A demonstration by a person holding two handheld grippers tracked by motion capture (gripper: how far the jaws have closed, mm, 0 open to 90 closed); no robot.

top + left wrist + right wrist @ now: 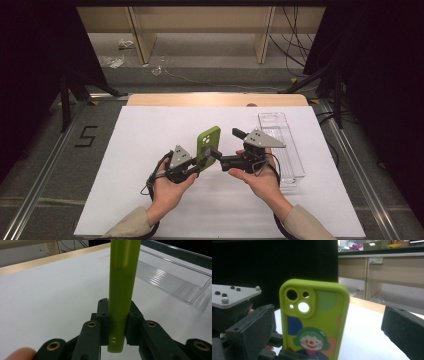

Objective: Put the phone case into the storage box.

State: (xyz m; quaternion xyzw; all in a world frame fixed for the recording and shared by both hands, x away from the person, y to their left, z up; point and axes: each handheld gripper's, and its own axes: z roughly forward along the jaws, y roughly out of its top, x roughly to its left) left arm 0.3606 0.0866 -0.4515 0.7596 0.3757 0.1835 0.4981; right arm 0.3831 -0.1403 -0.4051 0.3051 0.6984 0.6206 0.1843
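Left gripper (116,322) is clamping the green case (121,290) by its lower end, holding it upright above the sheet (150,150) | right gripper (329,340) is flanking it, jaws wide, likely lining up for a handover | tray (280,145) is lying nearby.

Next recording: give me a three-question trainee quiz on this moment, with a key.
1. True or false: the left tool is shut on the green phone case.
2. The right tool's jaws are: A) clamped on the case, B) open, standing either side of it.
3. What lies on the table right of the hands?

Key: 1 true; 2 B; 3 a clear plastic tray.
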